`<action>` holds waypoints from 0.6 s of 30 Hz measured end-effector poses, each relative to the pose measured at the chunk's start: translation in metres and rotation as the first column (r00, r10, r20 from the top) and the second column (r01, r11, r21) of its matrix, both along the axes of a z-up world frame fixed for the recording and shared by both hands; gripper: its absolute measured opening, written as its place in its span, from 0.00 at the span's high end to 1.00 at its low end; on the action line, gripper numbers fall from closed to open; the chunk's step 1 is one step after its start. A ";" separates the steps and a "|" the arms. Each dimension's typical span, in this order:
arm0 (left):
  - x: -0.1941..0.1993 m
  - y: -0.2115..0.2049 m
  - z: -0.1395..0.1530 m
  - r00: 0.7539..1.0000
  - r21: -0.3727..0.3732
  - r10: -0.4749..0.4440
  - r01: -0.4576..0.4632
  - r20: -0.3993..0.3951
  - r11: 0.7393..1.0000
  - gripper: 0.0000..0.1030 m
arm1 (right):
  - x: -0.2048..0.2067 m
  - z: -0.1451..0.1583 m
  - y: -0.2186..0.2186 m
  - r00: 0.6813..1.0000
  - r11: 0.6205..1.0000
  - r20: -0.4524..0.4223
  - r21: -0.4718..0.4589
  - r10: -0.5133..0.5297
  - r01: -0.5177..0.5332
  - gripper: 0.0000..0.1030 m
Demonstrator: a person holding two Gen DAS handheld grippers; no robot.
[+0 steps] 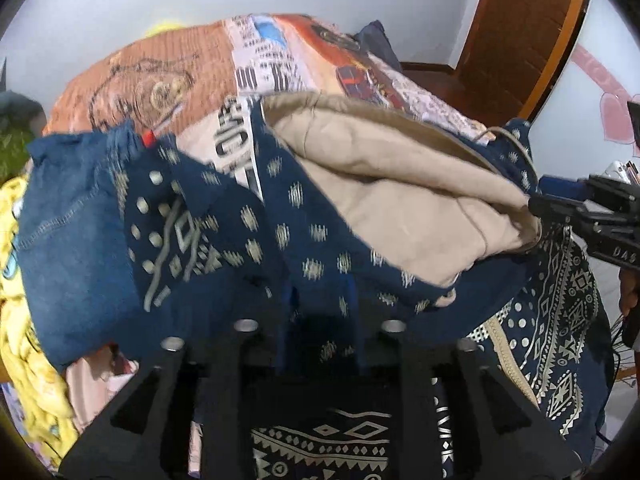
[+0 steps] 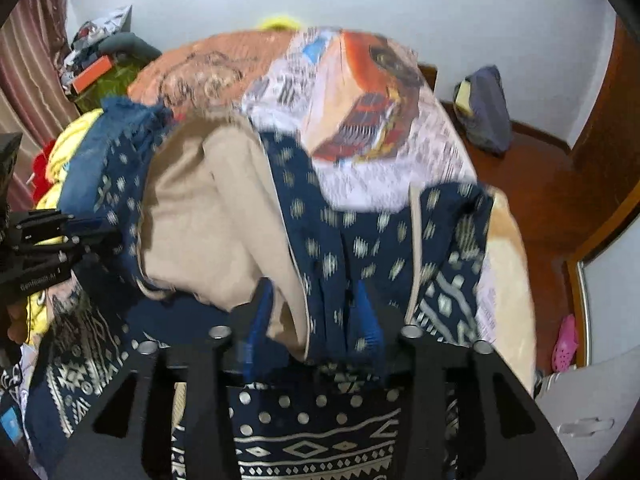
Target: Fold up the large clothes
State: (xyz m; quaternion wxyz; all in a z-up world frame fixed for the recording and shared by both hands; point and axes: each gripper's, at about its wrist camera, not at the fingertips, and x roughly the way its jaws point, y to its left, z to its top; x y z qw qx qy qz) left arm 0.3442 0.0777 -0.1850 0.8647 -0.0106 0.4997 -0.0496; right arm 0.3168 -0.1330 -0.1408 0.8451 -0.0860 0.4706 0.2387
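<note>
Holding the navy patterned garment [image 1: 304,240] up off the bed with both claws, each clamped on a bunch of its cloth. Left gripper [image 1: 320,312] bites a fold of dotted navy fabric; blue pads barely show through it. Right gripper [image 2: 312,320] pinches navy cloth plus the beige lining [image 2: 208,216] edge, with its blue fingers [image 2: 260,320] visible on either side of the bunch.

Edges and room: the garment hangs between the claws and covers the near half of the bedspread [image 1: 160,80]. Far half of the bed is bare printed cover. Left side is crowded by a denim piece [image 1: 72,240] and a yellow printed cloth [image 1: 24,340], both touching or under the garment. Right side has open wooden floor [image 2: 532,208] beside the bed.

View differences: the left wrist view shows the right gripper from the side at the hood-like beige opening, plus the wooden door [image 1: 516,32]. The right wrist view shows the left gripper at the far left edge, a striped curtain [image 2: 32,80], a dark bag [image 2: 484,108] by the wall and a pink shoe [image 2: 564,344] on the floor.

Hard to read: motion blur smears the print in both views. Garment hem is cut off at the bottom. Can't tell which part of the garment each claw actually holds.
</note>
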 end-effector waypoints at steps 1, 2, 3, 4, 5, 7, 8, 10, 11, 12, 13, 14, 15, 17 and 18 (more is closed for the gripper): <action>0.001 0.002 0.005 1.000 0.000 0.000 0.000 0.016 1.000 0.54 | 0.001 0.006 0.001 1.000 1.000 0.015 0.007 0.003 -0.003 0.51; 0.002 0.003 0.011 0.999 -0.003 0.001 -0.001 0.035 1.000 0.47 | 0.004 0.012 0.002 1.000 1.000 0.028 0.019 0.008 -0.008 0.50; 0.004 0.005 0.017 0.999 -0.009 0.002 -0.001 0.053 1.000 0.46 | 0.006 0.016 0.005 0.999 1.000 0.040 0.028 0.013 -0.014 0.48; 0.008 0.007 0.022 0.998 -0.016 0.002 -0.001 0.065 1.000 0.46 | 0.009 0.020 0.007 0.999 0.999 0.051 0.033 0.017 -0.019 0.47; 0.012 0.009 0.025 0.998 -0.019 0.001 0.000 0.070 1.000 0.46 | 0.012 0.022 0.011 0.998 0.999 0.058 0.036 0.020 -0.022 0.47; 0.025 0.014 0.032 0.997 -0.026 0.006 -0.004 0.081 1.000 0.46 | 0.022 0.023 0.020 0.998 0.998 0.061 0.042 0.034 -0.037 0.47; 0.030 0.016 0.032 0.996 -0.025 0.009 -0.007 0.084 1.000 0.46 | 0.027 0.023 0.024 0.998 0.998 0.057 0.043 0.039 -0.042 0.47; 0.046 0.022 0.032 0.996 -0.024 0.023 -0.021 0.088 0.999 0.46 | 0.041 0.017 0.034 0.998 0.998 0.038 0.040 0.045 -0.047 0.47; 0.051 0.023 0.030 0.996 -0.027 0.028 -0.026 0.086 0.999 0.46 | 0.048 0.012 0.039 0.999 0.998 0.025 0.044 0.048 -0.049 0.47; 0.059 0.026 0.027 0.996 -0.036 0.034 -0.032 0.078 0.999 0.46 | 0.053 0.007 0.043 0.999 0.997 0.005 0.051 0.050 -0.050 0.47; 0.069 0.030 0.021 0.997 -0.046 0.043 -0.040 0.064 0.998 0.46 | 0.058 0.002 0.046 0.998 0.997 -0.016 0.061 0.053 -0.052 0.47; 0.076 0.034 0.014 0.997 -0.052 0.051 -0.048 0.050 0.997 0.46 | 0.067 -0.006 0.050 0.997 0.996 -0.051 0.079 0.054 -0.050 0.47; 0.082 0.036 0.009 0.998 -0.057 0.060 -0.057 0.036 0.997 0.46 | 0.072 -0.013 0.052 0.995 0.995 -0.082 0.093 0.051 -0.043 0.47; 0.093 0.043 -0.007 0.997 -0.081 0.080 -0.080 0.003 0.994 0.46 | 0.083 -0.027 0.058 0.988 0.991 -0.144 0.128 0.054 -0.036 0.47; 0.097 0.045 -0.012 0.996 -0.094 0.086 -0.086 -0.009 0.992 0.46 | 0.087 -0.033 0.060 0.985 0.989 -0.164 0.142 0.058 -0.035 0.47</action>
